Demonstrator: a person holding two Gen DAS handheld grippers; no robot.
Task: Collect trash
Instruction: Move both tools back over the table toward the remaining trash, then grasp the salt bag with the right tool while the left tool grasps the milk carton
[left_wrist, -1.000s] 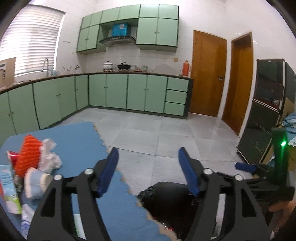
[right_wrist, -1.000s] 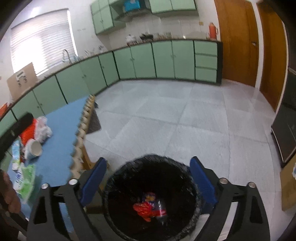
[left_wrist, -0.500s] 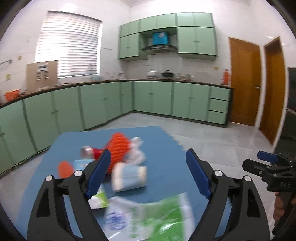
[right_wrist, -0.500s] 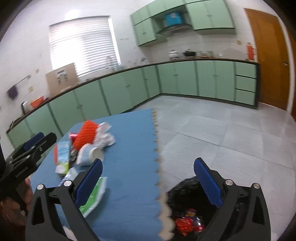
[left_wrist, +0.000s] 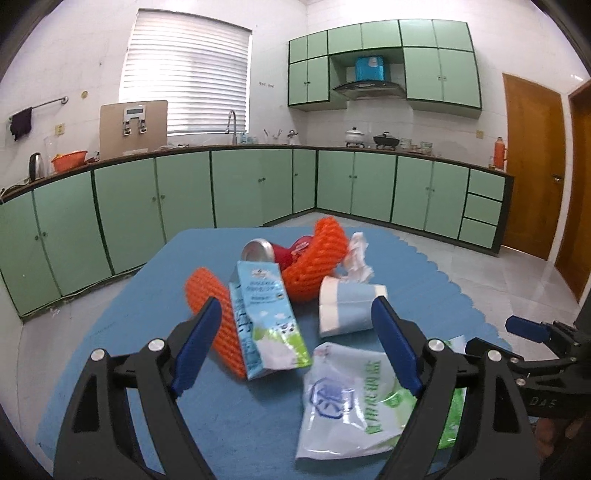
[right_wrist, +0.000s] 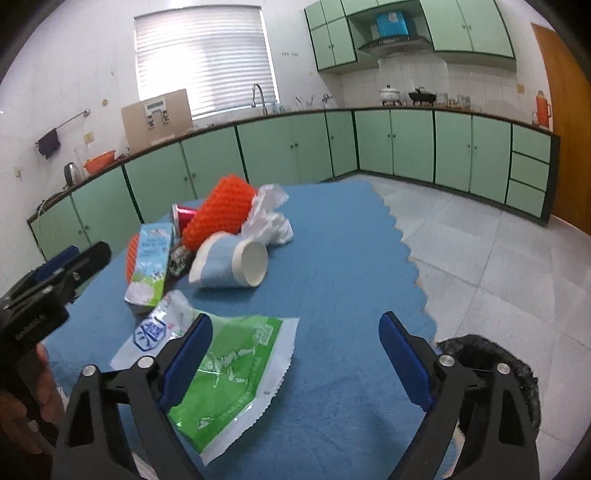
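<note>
A heap of trash lies on a blue mat: a blue milk carton, two orange foam nets, a red can, a tipped paper cup, crumpled white plastic and a green-and-white bag. My left gripper hovers open just short of the carton, holding nothing. My right gripper is over the green bag. Its jaws are closing, wide apart, with nothing between them. The cup and carton lie beyond it.
A black-lined bin stands on the tiled floor off the mat's scalloped edge, at the lower right of the right wrist view. Green cabinets line the walls behind. A hand holds the left gripper at that view's left edge.
Both views have swung left from the bin to the trash heap on the mat. The bin has slid to the right view's lower right corner and out of the left view.
</note>
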